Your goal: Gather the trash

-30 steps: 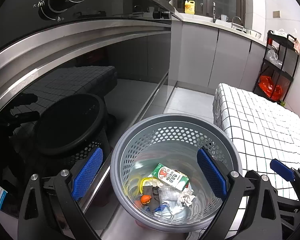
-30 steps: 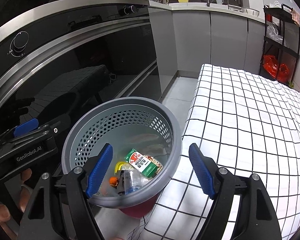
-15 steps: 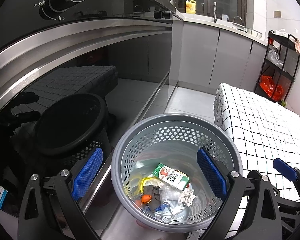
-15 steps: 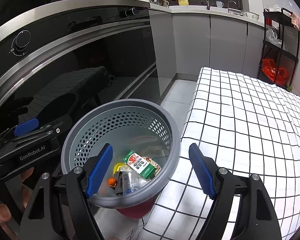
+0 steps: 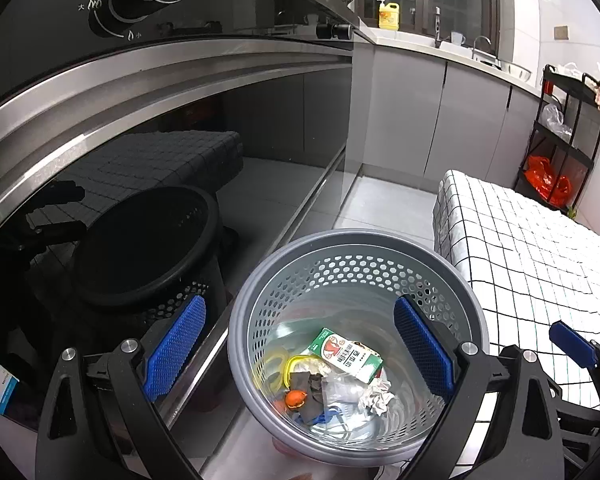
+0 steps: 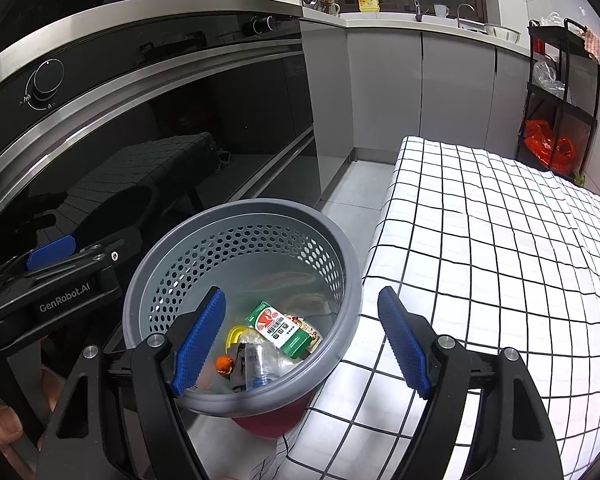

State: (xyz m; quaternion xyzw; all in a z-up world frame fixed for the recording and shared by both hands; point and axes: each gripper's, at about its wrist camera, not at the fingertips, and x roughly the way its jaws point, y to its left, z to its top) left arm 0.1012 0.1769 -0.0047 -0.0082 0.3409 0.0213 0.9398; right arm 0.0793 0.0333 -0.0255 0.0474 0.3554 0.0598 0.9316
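A kitchen floor runs between a dark glass-fronted oven and a table under a black-and-white checked cloth; the grey perforated bin stands there, touching the cloth's edge. Inside lie a green-and-white carton with a barcode, a yellow ring, orange peel and crumpled paper. Since a second ago the bin has stayed put while both views have crept slightly back. The left gripper and right gripper both hover with fingers spread, holding nothing. "GenRobot.AI" reads on the left gripper's side.
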